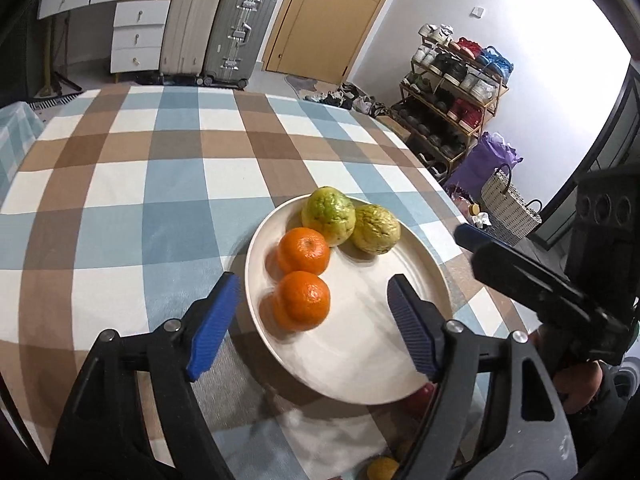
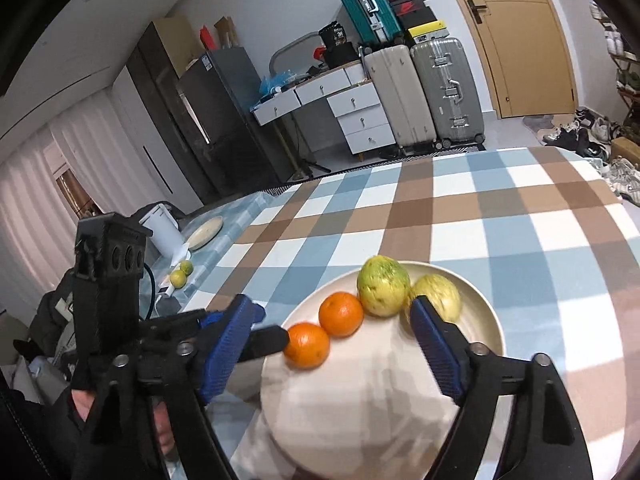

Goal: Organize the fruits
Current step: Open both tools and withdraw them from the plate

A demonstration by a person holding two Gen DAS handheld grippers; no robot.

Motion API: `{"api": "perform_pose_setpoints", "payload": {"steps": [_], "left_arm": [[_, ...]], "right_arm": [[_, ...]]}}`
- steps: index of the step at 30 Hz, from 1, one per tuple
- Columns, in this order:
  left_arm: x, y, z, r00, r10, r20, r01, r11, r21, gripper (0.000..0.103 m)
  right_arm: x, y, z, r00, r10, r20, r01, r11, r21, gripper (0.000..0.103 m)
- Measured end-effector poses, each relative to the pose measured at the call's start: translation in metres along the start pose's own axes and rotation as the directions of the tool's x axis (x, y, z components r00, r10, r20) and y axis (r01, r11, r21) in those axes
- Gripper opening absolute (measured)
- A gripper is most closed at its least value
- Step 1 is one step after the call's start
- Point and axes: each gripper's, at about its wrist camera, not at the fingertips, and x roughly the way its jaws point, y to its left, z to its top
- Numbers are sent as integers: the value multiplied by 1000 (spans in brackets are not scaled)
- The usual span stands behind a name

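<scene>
A white plate (image 1: 360,332) (image 2: 480,320) lies on the checked tablecloth and holds two oranges and two yellow-green fruits. The near orange (image 1: 302,300) (image 2: 307,345) touches the far orange (image 1: 304,250) (image 2: 341,314). Behind them sit the greener fruit (image 1: 328,216) (image 2: 382,286) and the yellower one (image 1: 376,229) (image 2: 436,294). My left gripper (image 1: 312,280) is open, its blue pads wide on either side of the near orange without touching it. Over the plate's near side my right gripper (image 2: 330,302) is open too, with nothing gripped. One of its fingers (image 1: 464,234) shows at the right.
A red fruit (image 1: 420,396) and a yellow one (image 1: 382,468) lie by the plate's near rim. Two small green fruits (image 2: 178,278) sit on a side surface at left, near a white kettle (image 2: 162,228). Suitcases (image 2: 444,92) and a shoe rack (image 1: 452,92) stand beyond the table.
</scene>
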Motion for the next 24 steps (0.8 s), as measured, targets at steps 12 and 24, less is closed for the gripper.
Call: {"api": "perform_pose_setpoints", "payload": {"steps": [12, 24], "left_arm": [[-61, -38, -15, 994, 70, 83, -75, 996, 52, 87], [-115, -67, -48, 979, 135, 152, -148, 986, 73, 102]], "right_arm": [[-69, 20, -16, 992, -20, 123, 22, 1000, -9, 102], [-108, 50, -41, 989, -24, 144, 31, 998, -53, 103]]}}
